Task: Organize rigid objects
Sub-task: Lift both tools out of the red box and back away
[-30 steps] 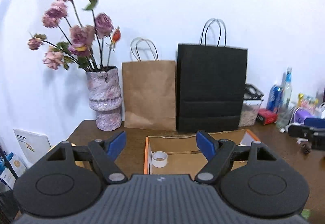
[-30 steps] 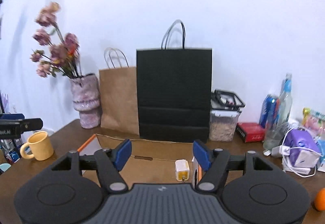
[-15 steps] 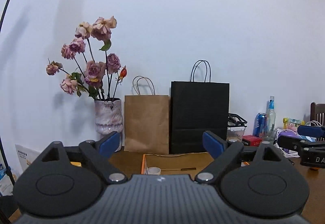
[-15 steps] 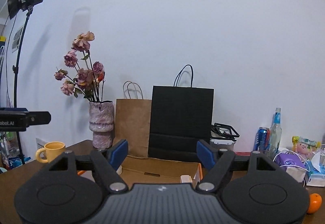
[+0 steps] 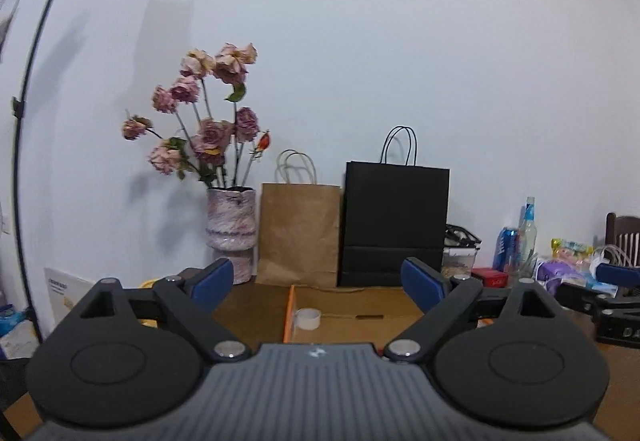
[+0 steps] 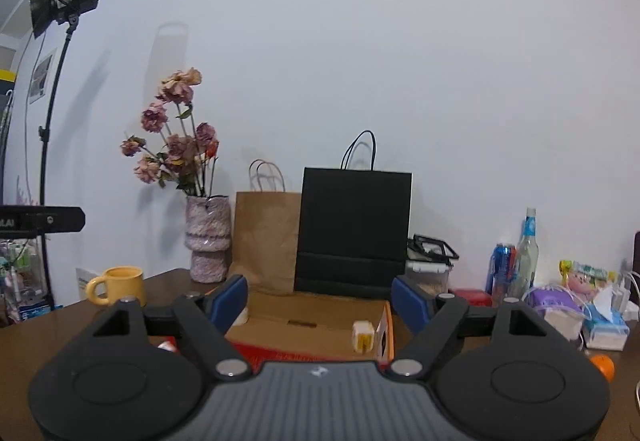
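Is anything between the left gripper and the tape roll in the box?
Nothing visible. The left gripper is empty, its jaws apart, and the tape roll lies in plain view in the box's near left corner, just inside its orange wall.

Both wrist views face the wall level, sharing the cardboard box nearby.

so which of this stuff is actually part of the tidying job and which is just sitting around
Part of the job:
- cardboard box
- tape roll in the box
- white charger plug in the box

Just lying about:
- flower vase
- brown paper bag
- black paper bag
- yellow mug
- bottle
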